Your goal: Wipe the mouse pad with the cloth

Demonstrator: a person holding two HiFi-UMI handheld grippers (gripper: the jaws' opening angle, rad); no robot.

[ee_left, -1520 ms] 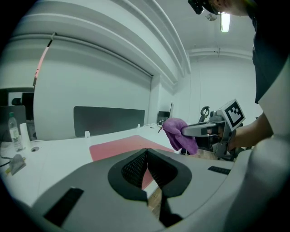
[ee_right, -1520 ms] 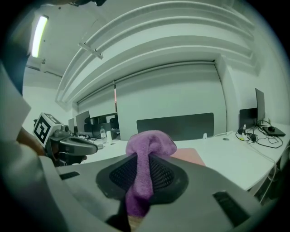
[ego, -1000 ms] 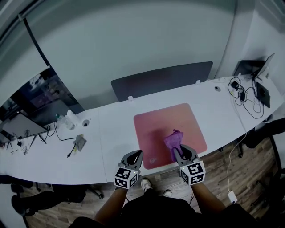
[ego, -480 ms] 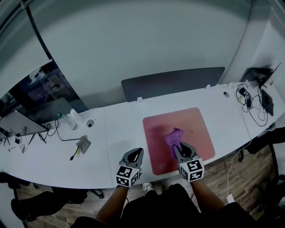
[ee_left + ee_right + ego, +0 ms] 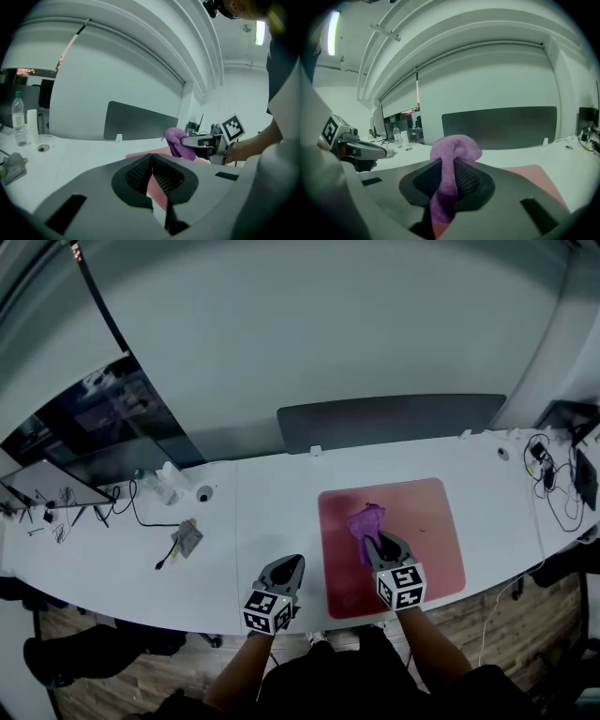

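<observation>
**Cloth over the pad, most wiping left to do**

The pink mouse pad (image 5: pixel 427 531) lies on the white desk (image 5: pixel 262 512), right of centre, by the near edge. My right gripper (image 5: pixel 374 542) pinches the purple cloth (image 5: pixel 365 520), which bunches past its jaws over the pad's left middle. I cannot tell whether it touches. My left gripper (image 5: pixel 289 564) hovers left of the pad, jaws pressed together on nothing. I judge the pad's right half and corners remain.
</observation>
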